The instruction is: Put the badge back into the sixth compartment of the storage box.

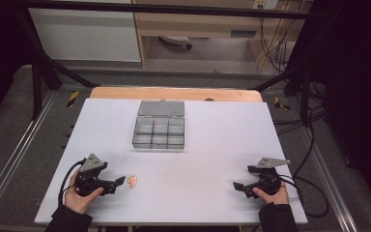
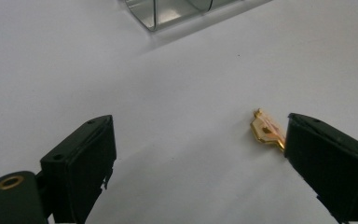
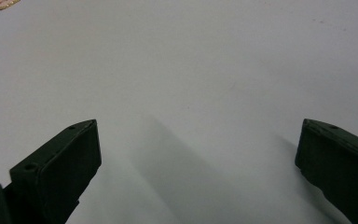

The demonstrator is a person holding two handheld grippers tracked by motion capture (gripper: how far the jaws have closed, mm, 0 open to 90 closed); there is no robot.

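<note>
At seven o'clock on the white bench [image 1: 207, 145], near the front edge: one small brass-coloured metal piece [image 1: 133, 181], flat, lying loose just beside the left tongs [image 1: 121, 181]. Left tongs: released, jaws spread wide, empty; in the left gripper view the piece [image 2: 265, 130] sits hard against the inside of one jaw, part of it tucked behind that jaw. Right tongs [image 1: 238, 186]: at five o'clock, also released and empty, resting low over bare bench, well apart from the piece. At twelve o'clock, toward the far edge: one clear plastic compartment box [image 1: 159, 133], lid [image 1: 161, 108] laid open behind it; a likely destination for the piece. Risks: the piece is thin and lies flat, so closing jaws may slide over it or flick it across the smooth surface rather than pinch it; being off-centre between the jaws, it would be pushed sideways by the nearer jaw before the other arrives; a weak edge grip could let it fall on the way to the box. Unclear: the piece's exact form, possibly a terminal or small key-like stamping, is too small to settle from the high view; the compartments' contents cannot be made out; the left gripper view catches just a corner of the box [image 2: 168, 11].
</note>
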